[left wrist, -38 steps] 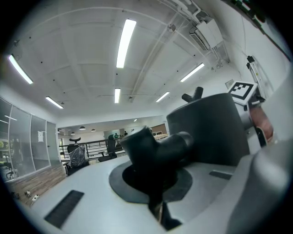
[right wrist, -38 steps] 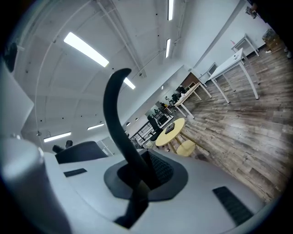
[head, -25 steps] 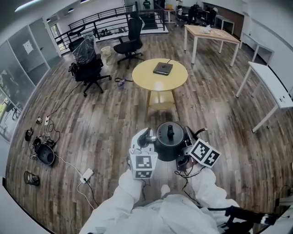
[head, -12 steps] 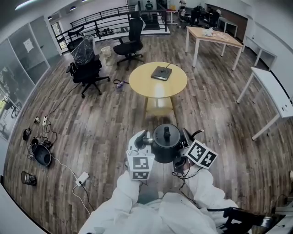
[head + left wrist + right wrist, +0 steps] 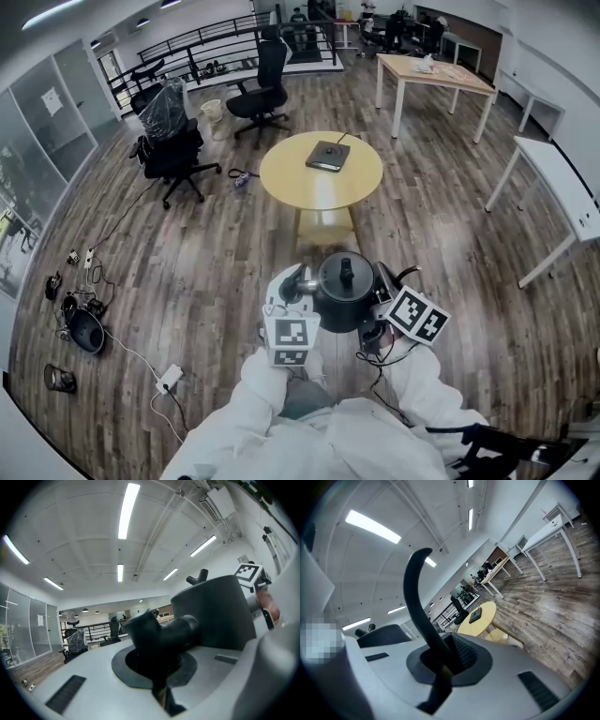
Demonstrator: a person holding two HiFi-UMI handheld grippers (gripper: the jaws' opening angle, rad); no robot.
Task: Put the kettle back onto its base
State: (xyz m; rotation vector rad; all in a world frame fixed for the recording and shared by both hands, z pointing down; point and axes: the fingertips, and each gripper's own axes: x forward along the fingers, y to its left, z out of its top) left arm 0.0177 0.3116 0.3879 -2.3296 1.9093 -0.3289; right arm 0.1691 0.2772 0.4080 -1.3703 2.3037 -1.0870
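A black kettle hangs in front of me over the wooden floor, carried between both grippers. My left gripper is shut on its spout; the kettle body rises to the right in the left gripper view. My right gripper is shut on the thin curved handle. The kettle's dark flat base lies on the round yellow table ahead of the kettle. In the right gripper view the base and the table show beyond the handle.
Two black office chairs stand to the left and behind the round table. A wooden desk is at the back right and a white table at the right edge. Cables and a power strip lie on the floor at left.
The round table with the base has come a little nearer in the head view. The kettle stays held the same way between both grippers.
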